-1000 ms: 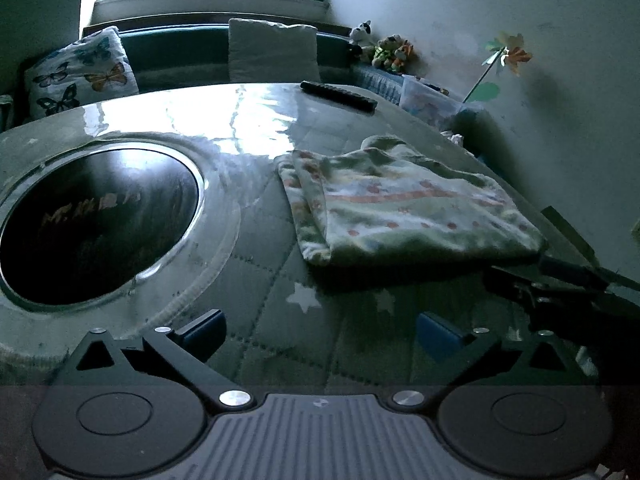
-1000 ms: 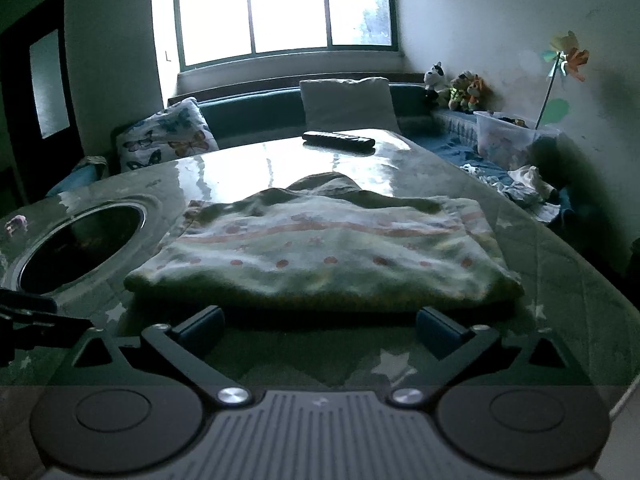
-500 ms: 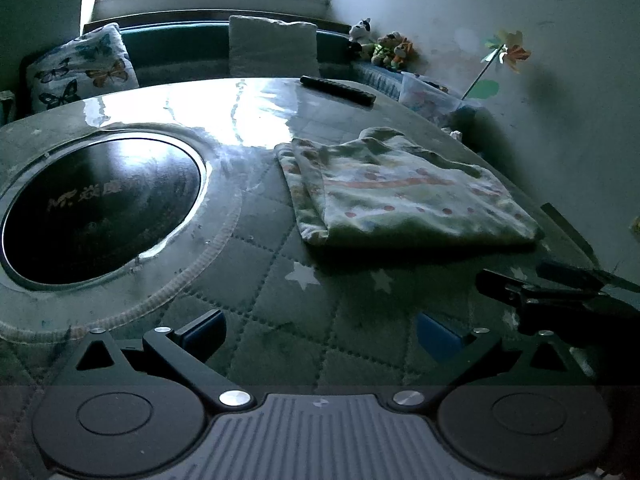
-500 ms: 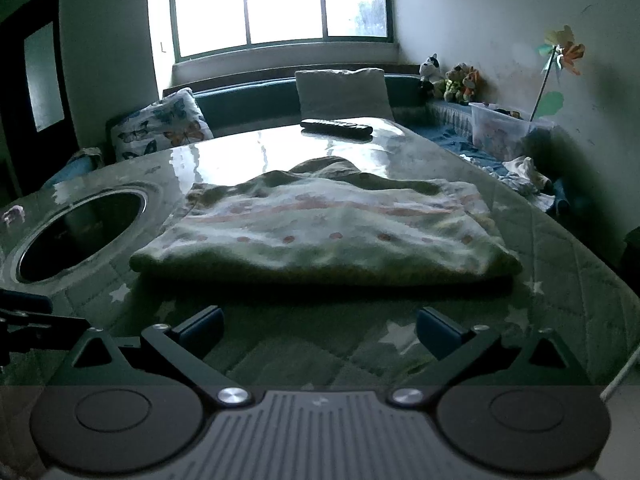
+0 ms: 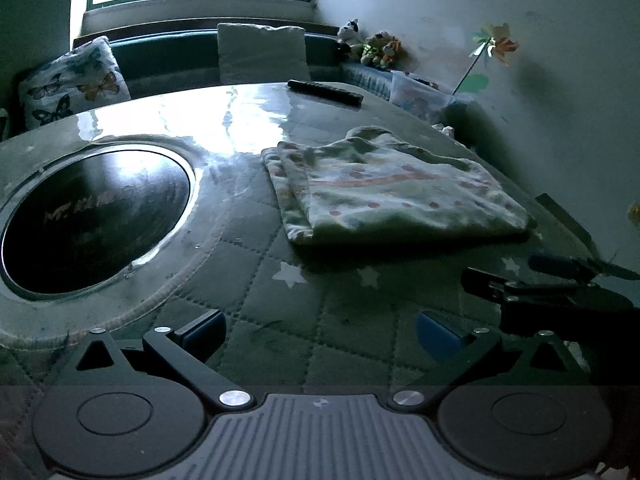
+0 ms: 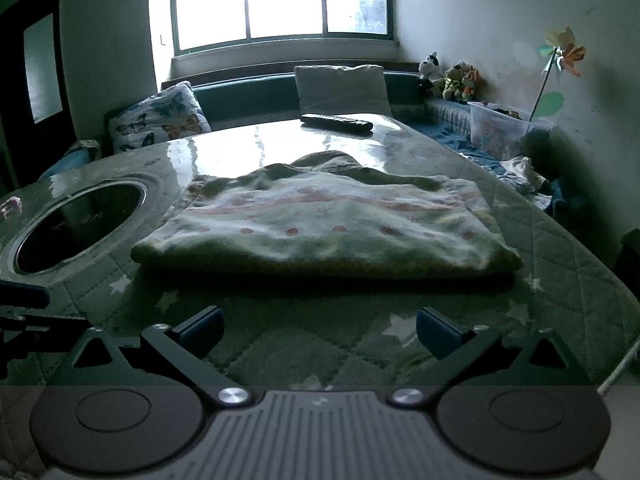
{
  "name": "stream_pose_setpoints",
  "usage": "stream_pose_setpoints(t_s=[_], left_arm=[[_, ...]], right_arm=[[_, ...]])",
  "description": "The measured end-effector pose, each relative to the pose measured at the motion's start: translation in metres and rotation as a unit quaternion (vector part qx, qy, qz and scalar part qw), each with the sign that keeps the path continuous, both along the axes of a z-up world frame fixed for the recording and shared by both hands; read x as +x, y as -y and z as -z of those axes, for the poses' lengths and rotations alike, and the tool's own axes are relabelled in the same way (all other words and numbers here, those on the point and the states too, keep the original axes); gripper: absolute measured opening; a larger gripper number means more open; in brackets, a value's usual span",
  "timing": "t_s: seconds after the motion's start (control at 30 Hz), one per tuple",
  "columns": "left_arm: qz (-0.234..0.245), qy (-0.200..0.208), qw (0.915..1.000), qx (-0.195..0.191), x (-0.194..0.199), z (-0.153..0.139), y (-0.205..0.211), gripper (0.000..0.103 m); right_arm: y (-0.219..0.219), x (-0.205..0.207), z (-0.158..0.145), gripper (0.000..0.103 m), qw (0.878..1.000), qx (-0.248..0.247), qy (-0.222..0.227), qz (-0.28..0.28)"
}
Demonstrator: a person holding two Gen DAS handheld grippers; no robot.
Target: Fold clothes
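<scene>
Item: folded garment point(image 6: 320, 228), soft fleecy fabric, pale ground with pink dots and a wavy pink band, laid flat in a rough rectangle of several layers on the bench point(image 6: 560, 264). Long axis runs left to right across the right wrist view; the thick folded edge faces that camera, and a rumpled hump, perhaps a collar or hood, lies at the far side toward the window. In the left wrist view the same garment point(image 5: 392, 192) sits right of centre, its layered short end with two stepped edges turned toward the round inset. Bench cover: dark quilted cloth, diamond stitching, pale star motifs, under a glossy reflective sheet further back. Round inset point(image 5: 92, 220): black glassy disc within a light rim, left of the garment and apart from it. Remote control point(image 6: 336, 122): long, dark, slim, at the far bench edge. Left claw point(image 5: 320, 332): blue-padded fingers spread wide, released, holding nothing, over bare quilting short of the garment. Right claw point(image 6: 320, 330): likewise spread and released, just short of the garment's near edge. Clear plastic bin point(image 6: 504, 128): translucent, rectangular, on the seat to the right, holding mixed items too blurred to name. Cushions: one butterfly print point(image 6: 160, 122), one plain pale point(image 6: 342, 88). Plush toys point(image 6: 448, 76) in the corner.
</scene>
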State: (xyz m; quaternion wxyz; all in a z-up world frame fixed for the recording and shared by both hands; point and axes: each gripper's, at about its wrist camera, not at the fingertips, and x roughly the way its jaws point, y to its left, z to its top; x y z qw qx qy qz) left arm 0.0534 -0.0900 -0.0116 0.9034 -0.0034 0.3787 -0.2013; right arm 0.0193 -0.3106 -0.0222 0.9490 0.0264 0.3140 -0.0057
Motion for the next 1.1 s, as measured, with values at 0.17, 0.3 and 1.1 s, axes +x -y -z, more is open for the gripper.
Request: stream_pose_setpoints(t_s=[0.17,0.3,1.1], left_arm=[[0.002,0.003,1.0,0.001,-0.003,-0.001,0.001,0.103],[0.003,0.006,1.0,0.002,-0.005,-0.002,0.003,0.103],[0.015,0.012,0.9998,0.007,-0.014,-0.003,0.011,0.103]], right_arm=[[-0.001,-0.001,0.0,0.103,1.0,0.001,-0.001,0.0],[-0.002,-0.003,-0.001,0.103,1.0,0.0,0.0,-0.001],[-0.005,-0.007,-0.003,0.103,1.0,0.004,0.002,-0.004]])
